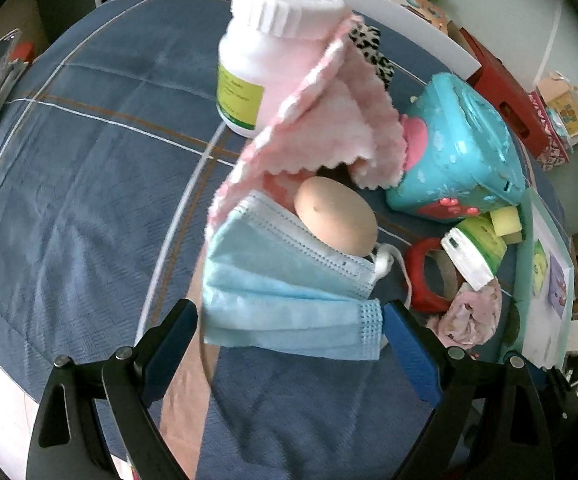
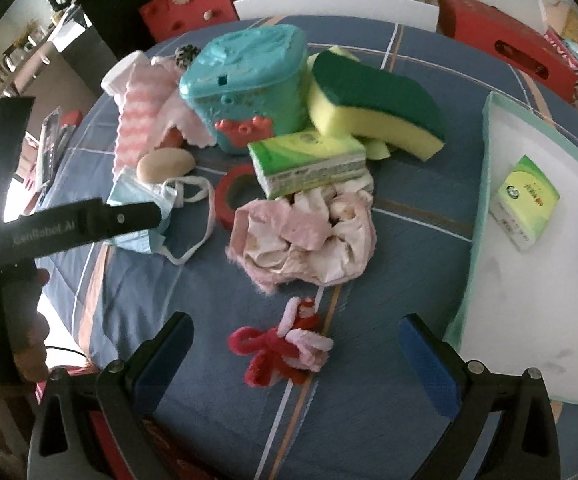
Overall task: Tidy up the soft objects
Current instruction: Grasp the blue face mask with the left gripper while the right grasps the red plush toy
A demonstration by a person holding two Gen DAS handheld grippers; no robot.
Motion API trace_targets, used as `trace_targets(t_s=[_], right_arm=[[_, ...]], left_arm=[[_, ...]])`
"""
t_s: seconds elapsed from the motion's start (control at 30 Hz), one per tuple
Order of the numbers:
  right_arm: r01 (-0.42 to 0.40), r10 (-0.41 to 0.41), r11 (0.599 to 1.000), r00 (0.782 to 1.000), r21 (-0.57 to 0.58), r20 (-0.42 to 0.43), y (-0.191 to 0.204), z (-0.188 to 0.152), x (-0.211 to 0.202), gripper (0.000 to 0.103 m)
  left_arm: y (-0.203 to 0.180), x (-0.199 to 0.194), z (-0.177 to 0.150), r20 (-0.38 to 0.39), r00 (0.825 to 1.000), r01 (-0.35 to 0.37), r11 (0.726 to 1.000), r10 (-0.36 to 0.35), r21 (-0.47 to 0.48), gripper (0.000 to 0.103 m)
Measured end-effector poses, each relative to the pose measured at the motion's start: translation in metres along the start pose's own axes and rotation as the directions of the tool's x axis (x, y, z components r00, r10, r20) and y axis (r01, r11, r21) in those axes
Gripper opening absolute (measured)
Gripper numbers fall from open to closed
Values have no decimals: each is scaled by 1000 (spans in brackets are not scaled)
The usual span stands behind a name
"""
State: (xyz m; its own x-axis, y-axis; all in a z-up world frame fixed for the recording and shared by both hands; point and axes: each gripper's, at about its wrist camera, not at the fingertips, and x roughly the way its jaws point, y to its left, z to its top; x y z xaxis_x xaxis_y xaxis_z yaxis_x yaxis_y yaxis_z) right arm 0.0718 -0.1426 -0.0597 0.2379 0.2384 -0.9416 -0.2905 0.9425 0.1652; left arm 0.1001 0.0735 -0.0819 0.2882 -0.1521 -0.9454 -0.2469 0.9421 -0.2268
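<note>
The left gripper (image 1: 291, 316) is hovering with its fingers spread wide on either side of the light blue pleated face mask (image 1: 289, 296) at bottom centre of the left wrist view, gripping nothing. Just above the mask a tan oval sponge (image 1: 335, 220) is lying under a pink fluffy cloth (image 1: 329, 120) draped against a white plastic bottle (image 1: 265, 52). The right gripper (image 2: 295, 348) is also gaping wide, empty, over a red-and-pink chenille bow (image 2: 281, 350) at lower centre, with a crumpled pale pink fabric (image 2: 301, 236) lying above it on the blue checked tablecloth (image 2: 409, 232).
</note>
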Motion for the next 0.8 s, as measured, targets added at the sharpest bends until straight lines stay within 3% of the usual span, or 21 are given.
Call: trace_targets(t_s=[0.17,0.27,0.53,0.8], right_arm=[[11,-12,1000,1000,-25,-29,8,-2,11,103],[15,-17,1000,999,-26,-42,9,-2,15,103],[30,-31,999,998,-12,-60,6,-5,20,103],[51,-52,999,996,-19,-69,-2,-1,21,103]], left_arm=[[3,-6,5,44,998,-45,998,43,36,94],[9,-1,7,22,1000,-17,1000,17,15,94],[27,-20,12,78,996,32,999,-31,-11,94],[44,-30,16,85,994,65,998,-62,-25,94]])
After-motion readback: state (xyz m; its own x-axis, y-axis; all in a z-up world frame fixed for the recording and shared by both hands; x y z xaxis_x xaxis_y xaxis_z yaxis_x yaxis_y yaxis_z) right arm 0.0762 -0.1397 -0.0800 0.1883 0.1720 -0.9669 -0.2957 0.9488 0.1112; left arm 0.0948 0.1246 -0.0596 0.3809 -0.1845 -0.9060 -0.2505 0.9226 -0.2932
